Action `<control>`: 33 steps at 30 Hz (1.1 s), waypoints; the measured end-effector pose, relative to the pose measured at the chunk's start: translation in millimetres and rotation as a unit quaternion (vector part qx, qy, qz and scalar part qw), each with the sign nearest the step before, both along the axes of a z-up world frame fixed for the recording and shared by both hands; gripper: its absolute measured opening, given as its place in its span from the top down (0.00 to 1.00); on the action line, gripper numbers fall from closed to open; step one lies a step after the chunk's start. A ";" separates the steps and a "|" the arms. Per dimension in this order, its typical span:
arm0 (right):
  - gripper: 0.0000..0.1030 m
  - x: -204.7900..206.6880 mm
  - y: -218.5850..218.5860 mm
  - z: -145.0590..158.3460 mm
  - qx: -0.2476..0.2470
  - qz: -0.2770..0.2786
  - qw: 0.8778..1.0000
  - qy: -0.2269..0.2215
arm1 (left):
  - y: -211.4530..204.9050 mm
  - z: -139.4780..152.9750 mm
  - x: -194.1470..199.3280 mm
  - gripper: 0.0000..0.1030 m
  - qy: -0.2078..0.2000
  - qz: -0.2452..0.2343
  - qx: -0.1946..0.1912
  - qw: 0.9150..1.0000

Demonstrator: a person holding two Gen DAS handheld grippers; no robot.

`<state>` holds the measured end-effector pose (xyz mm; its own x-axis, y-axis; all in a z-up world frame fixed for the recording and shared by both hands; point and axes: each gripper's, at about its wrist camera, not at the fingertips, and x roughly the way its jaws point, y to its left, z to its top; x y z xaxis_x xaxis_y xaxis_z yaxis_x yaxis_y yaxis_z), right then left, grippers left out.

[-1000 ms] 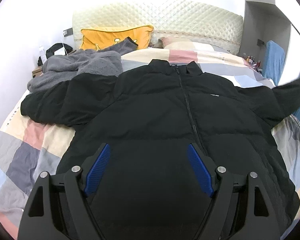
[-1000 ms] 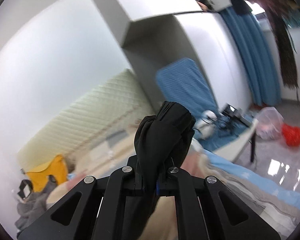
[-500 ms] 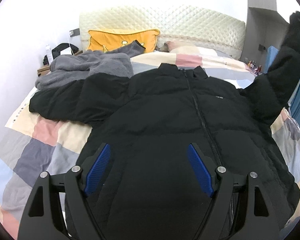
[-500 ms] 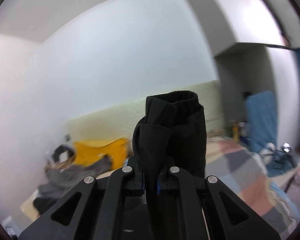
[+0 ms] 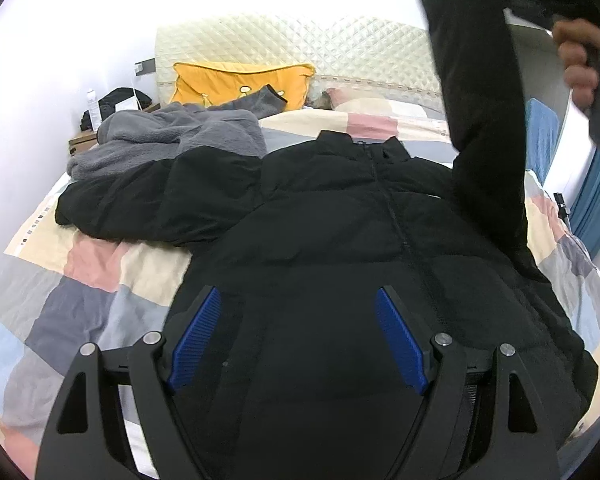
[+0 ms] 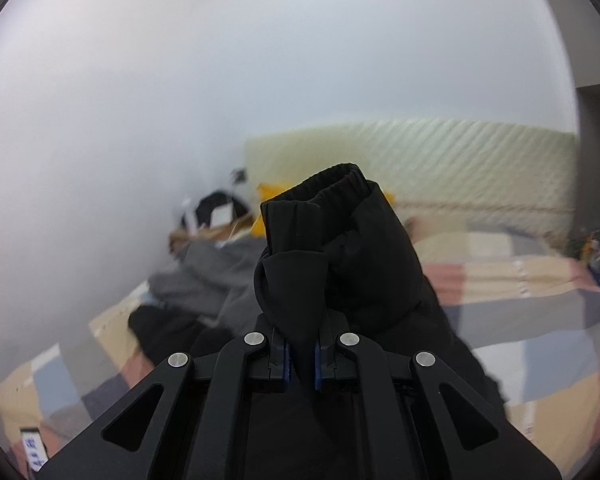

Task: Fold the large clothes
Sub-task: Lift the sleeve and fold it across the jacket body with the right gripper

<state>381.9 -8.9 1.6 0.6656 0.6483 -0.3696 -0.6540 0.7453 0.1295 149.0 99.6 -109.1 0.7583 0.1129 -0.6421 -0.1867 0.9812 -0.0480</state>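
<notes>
A black padded jacket (image 5: 340,240) lies face up, zip closed, across the middle of a bed (image 5: 100,280) covered by a checked quilt in pink, cream, grey and pale blue. Its collar points toward the quilted cream headboard (image 5: 284,44). The left claw (image 5: 296,336) hangs wide open above the jacket's lower hem, gripping nothing. The right claw (image 6: 300,364) is clamped tight on the cuff of one sleeve (image 6: 340,256), lifted high over the bed's right side. A grey fleece (image 5: 168,140) lies heaped near the head-end left corner, beside a yellow pillow (image 5: 236,80). White walls surround the bed; blue curtains (image 5: 596,204) hang by its right edge.
</notes>
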 end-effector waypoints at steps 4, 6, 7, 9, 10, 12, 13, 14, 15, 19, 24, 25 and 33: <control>0.94 -1.9 40.2 -34.2 -0.013 0.031 0.999 0.026 | 24.1 -3.1 -0.3 0.23 0.007 0.015 -0.006 1.000; 0.94 1.4 59.6 -53.8 -0.028 0.047 0.998 0.039 | 34.5 -7.2 1.0 0.23 0.016 0.023 -0.011 1.000; 0.94 -2.6 68.6 -58.5 -0.031 0.051 0.997 0.043 | 37.8 -9.4 1.1 0.23 0.020 0.027 -0.009 0.999; 0.94 0.7 82.3 -73.9 -0.037 0.061 0.996 0.058 | 44.0 -13.8 2.5 0.23 0.028 0.034 -0.007 0.999; 0.93 0.1 93.7 -83.0 -0.042 0.065 0.995 0.068 | 47.9 -16.1 3.9 0.23 0.032 0.037 -0.009 0.999; 0.93 0.2 108.1 -104.4 -0.060 0.067 0.991 0.095 | 55.3 -19.7 5.9 0.23 0.038 0.044 -0.018 0.998; 0.93 2.9 116.4 -119.4 -0.077 0.069 0.989 0.107 | 59.3 -21.6 6.5 0.23 0.040 0.046 -0.026 0.998; 0.93 4.2 125.4 -128.0 -0.091 0.070 0.987 0.114 | 63.0 -22.5 6.5 0.23 0.041 0.048 -0.033 0.997; 0.93 6.0 131.5 -142.5 -0.104 0.070 0.984 0.124 | 67.2 -23.2 6.7 0.23 0.044 0.049 -0.044 0.997; 0.92 9.7 151.6 -196.3 -0.132 0.072 0.975 0.163 | 74.5 -24.5 5.1 0.23 0.039 0.053 -0.060 0.996; 0.90 20.0 158.3 -247.8 -0.163 0.067 0.962 0.208 | 83.1 -30.6 9.9 0.23 0.052 0.050 -0.068 0.995; 0.90 19.7 161.0 -252.8 -0.162 0.068 0.961 0.213 | 86.1 -30.2 9.3 0.23 0.049 0.054 -0.066 0.995; 0.73 11.7 160.7 -241.8 -0.165 0.078 0.964 0.193 | 101.4 -37.3 10.2 0.23 0.052 0.064 -0.076 0.994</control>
<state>393.6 151.8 -240.3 0.3422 0.5335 -0.7735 -0.7119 0.6845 0.1572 159.2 201.0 -146.4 0.6725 0.1005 -0.7333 -0.3220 0.9318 -0.1676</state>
